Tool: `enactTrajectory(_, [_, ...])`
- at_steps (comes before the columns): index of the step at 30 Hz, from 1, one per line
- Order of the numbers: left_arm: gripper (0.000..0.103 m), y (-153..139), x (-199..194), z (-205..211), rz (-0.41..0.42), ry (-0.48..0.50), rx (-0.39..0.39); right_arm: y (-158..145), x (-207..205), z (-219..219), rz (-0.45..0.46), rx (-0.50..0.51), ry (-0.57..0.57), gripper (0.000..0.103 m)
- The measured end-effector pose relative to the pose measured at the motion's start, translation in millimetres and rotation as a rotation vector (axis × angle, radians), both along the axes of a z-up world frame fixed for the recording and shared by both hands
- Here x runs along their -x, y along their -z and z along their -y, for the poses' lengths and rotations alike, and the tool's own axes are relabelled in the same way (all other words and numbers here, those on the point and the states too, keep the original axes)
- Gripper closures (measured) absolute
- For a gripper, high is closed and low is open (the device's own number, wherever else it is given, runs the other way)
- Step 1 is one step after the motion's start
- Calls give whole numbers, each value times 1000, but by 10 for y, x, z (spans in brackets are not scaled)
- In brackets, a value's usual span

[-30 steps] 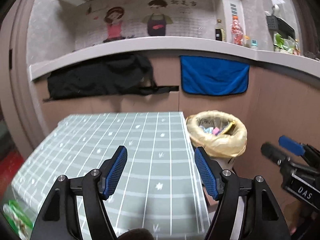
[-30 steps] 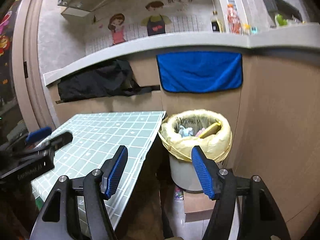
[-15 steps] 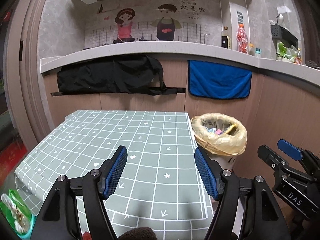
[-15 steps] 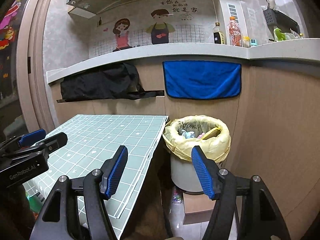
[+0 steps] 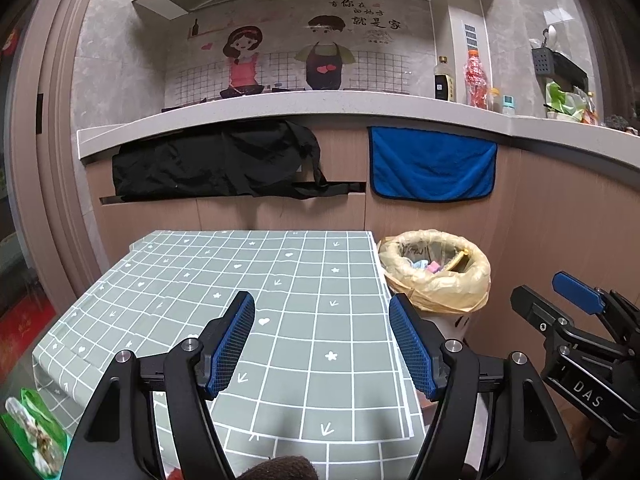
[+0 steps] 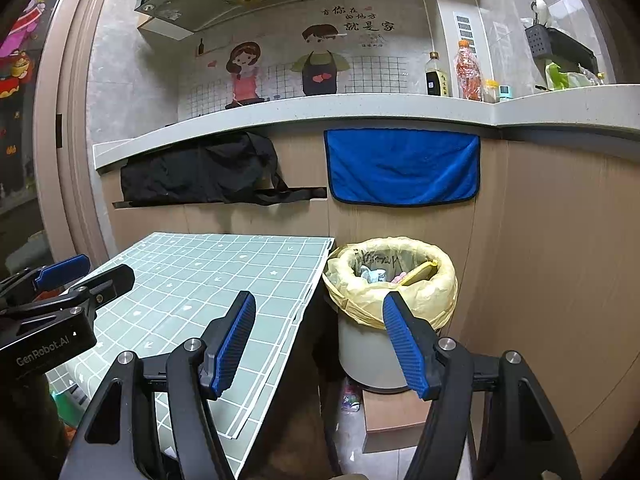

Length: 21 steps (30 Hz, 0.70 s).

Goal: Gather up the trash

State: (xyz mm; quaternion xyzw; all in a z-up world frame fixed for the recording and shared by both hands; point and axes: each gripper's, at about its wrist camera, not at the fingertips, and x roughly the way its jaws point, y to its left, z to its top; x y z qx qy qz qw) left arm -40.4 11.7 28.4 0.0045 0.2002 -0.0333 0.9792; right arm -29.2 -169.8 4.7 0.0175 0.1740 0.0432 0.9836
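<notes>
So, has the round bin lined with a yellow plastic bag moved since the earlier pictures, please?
No. The bin still stands beside the far corner of the green checked tablecloth, below the blue towel.

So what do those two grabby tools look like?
The left tool and the right tool look the same: black frames with silver bolts and two fingers with ribbed blue pads. White lettering marks their sides: "GenRobot.AI" on the left, "DAS" on the right.

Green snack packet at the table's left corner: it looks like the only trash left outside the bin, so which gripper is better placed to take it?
Left, probably. The left gripper is open above the table, nearer the green snack packet; the right gripper faces the trash bin.
</notes>
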Motion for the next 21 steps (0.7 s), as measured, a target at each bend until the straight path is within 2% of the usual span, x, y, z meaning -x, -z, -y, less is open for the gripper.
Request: enactTrajectory(21, [33, 28, -50, -18, -14, 29, -4, -45, 51, 16, 15, 4, 24, 39])
